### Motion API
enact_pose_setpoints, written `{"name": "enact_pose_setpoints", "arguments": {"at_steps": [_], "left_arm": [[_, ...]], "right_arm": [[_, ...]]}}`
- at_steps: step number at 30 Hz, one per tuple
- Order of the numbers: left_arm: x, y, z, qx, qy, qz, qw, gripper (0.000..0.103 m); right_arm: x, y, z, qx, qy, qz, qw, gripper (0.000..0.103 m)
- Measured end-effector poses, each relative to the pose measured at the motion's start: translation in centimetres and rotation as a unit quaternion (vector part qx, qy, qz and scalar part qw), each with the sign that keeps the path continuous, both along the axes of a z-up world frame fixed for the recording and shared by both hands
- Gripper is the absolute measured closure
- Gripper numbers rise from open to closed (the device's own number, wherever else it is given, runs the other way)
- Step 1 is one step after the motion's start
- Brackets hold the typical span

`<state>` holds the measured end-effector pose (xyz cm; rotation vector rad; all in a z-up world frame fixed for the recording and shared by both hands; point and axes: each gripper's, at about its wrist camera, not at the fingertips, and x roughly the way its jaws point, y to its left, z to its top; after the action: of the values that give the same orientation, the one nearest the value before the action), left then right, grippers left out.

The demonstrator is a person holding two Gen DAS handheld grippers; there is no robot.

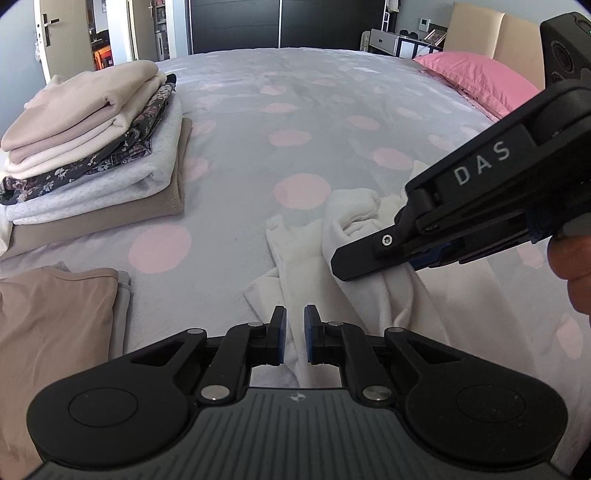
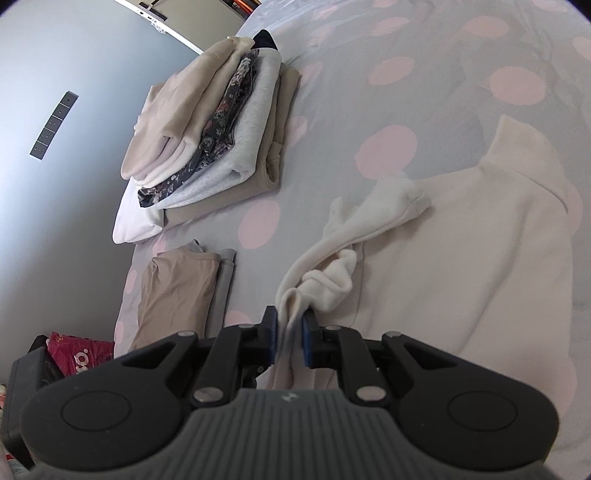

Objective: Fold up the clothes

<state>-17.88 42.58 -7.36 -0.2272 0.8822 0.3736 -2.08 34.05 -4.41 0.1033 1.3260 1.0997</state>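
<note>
Where pads pinch, cream sweater (image 2: 461,258) sleeve between right hand-held gripper (image 2: 290,328) fingers.

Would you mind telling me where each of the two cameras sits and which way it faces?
Left wrist: on the left gripper, facing down across the bed toward the wardrobe; the right gripper and a hand show.
Right wrist: on the right gripper, tilted down at the cream sweater, its pads pinching the sleeve.
Shared: the sweater, folded stack and beige garment.
</note>
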Motion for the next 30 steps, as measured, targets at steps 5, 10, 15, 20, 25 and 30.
{"name": "enact_pose_setpoints", "arguments": {"at_steps": [5,10,15,20,25,30], "left_arm": [[-0.4,0.6,-0.4,0.001,0.011,0.011,0.9999,0.095],[-0.6,0.6,-0.6,0.003,0.021,0.01,0.9997,0.095],[-0.8,0.5,0.0,0.011,0.023,0.015,0.9996,0.095],[-1.5,0.5,1.7,0.025,0.0,0.032,0.9992,0.095],[-1.7,0.0,3.0,0.013,-0.033,0.025,0.999,0.094],[-1.0,-2.4,3.4,0.018,-0.029,-0.018,0.9992,0.094]], "right_arm": [[-0.7,1.6,-2.0,-0.015,0.005,0.01,1.0,0.088],[-1.2,2.5,-3.4,-0.031,0.002,0.013,0.999,0.087],[-1.2,2.2,-2.6,-0.019,0.004,0.018,1.0,0.073],[-1.0,0.5,0.2,-0.002,-0.028,0.019,0.999,0.073],[0.5,-3.9,2.4,-0.012,-0.07,-0.008,0.997,0.073],[1.4,-8.5,2.3,-0.048,-0.103,-0.017,0.993,0.073]]}}
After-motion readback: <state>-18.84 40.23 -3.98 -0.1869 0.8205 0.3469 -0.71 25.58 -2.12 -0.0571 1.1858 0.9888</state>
